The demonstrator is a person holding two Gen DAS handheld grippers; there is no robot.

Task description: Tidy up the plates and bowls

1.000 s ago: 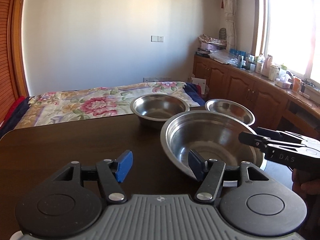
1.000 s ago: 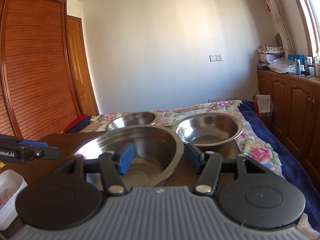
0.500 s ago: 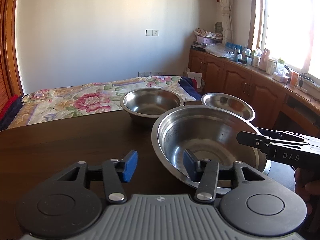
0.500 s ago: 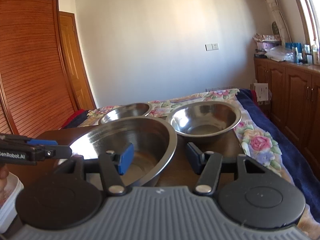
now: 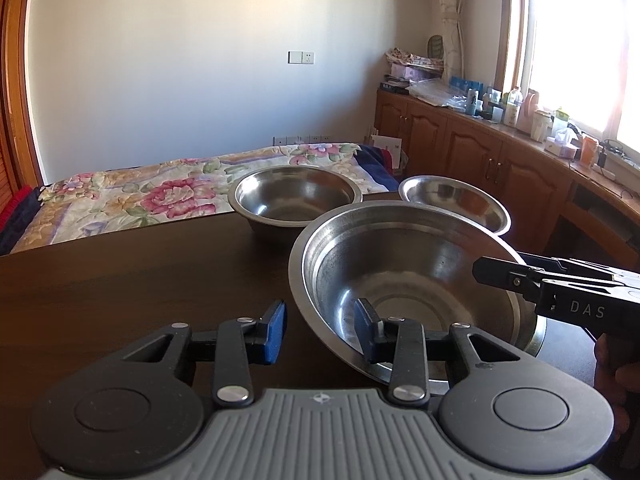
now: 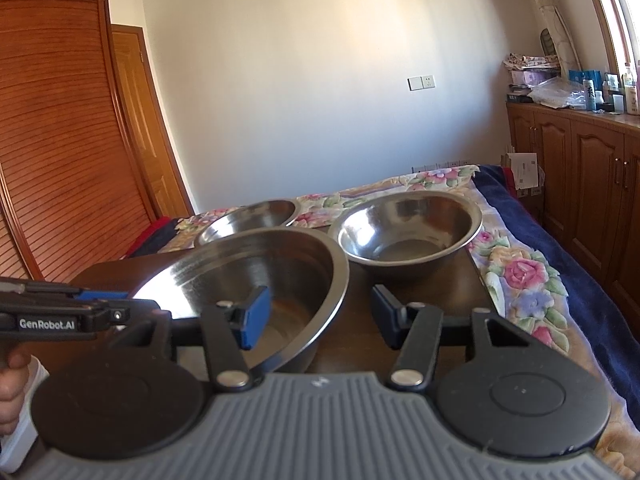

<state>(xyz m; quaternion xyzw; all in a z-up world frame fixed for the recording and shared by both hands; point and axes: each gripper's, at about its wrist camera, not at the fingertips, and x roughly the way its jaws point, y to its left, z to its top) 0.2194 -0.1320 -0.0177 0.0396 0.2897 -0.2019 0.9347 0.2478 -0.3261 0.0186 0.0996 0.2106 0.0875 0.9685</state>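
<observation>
Three steel bowls stand on the dark wooden table point(image 5: 120, 280). The large bowl point(image 5: 408, 280) is nearest; it also shows in the right wrist view point(image 6: 256, 280). A medium bowl point(image 5: 296, 198) and a shallower bowl point(image 5: 454, 202) stand behind it; in the right wrist view they are the left rear bowl point(image 6: 248, 222) and the right rear bowl point(image 6: 408, 232). My left gripper point(image 5: 320, 334) is open and straddles the large bowl's near-left rim. My right gripper point(image 6: 316, 318) is open and straddles its right rim. Neither pad clearly touches the rim.
A bed with a floral cover point(image 5: 120, 196) lies just beyond the table's far edge. Wooden cabinets point(image 5: 500, 160) with bottles on top run along the right under a bright window. A wooden wardrobe point(image 6: 60, 160) stands on the left. A white container point(image 6: 24, 432) sits at the table's near-left.
Both grippers have moved closer to the large bowl and narrowed a little around its rim. The bowls have not moved on the table.
</observation>
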